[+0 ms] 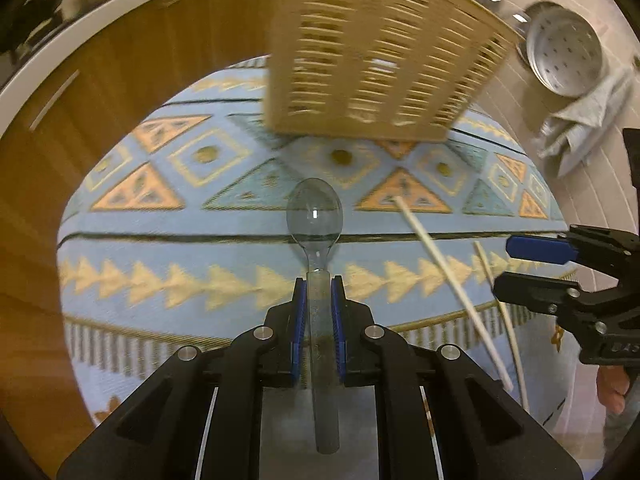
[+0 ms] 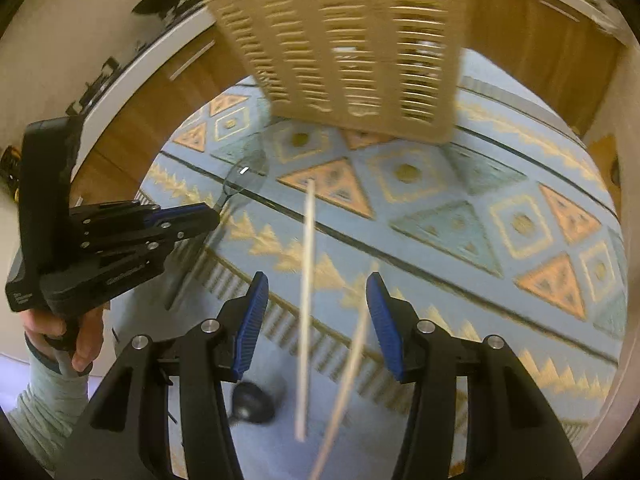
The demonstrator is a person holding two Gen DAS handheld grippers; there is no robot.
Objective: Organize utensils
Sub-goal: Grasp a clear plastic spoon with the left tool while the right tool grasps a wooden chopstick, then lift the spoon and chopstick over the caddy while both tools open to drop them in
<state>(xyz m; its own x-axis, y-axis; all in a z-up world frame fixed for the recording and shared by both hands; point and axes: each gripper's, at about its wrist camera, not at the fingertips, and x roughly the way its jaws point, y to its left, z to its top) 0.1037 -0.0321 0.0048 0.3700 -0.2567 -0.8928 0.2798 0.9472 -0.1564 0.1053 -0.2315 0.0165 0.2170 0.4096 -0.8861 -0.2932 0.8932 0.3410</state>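
In the left wrist view, the left gripper (image 1: 319, 284) is closed on the handle of a clear plastic spoon (image 1: 316, 216), whose bowl points forward to the middle of the frame, above the patterned blue cloth (image 1: 160, 232). The woven beige basket (image 1: 380, 52) stands at the upper centre of both views, apparently the place where utensils go. In the right wrist view, the right gripper (image 2: 317, 316) has its blue pads spread wide and holds nothing; two pale chopsticks (image 2: 308, 280) pass between the pads, and I cannot tell if they lie on the cloth or are falling. A dark round object (image 2: 254, 400), blurred, is at the lower centre. In my judgement, the risks are these: the smooth spoon handle may slip or turn in the pads during the lift to the basket; the spoon bowl may strike the basket rim; and the thin chopsticks may roll or cross when the right gripper closes, so only one gets caught. Embossed letters are on both gripper bodies, but they are too blurred to read.
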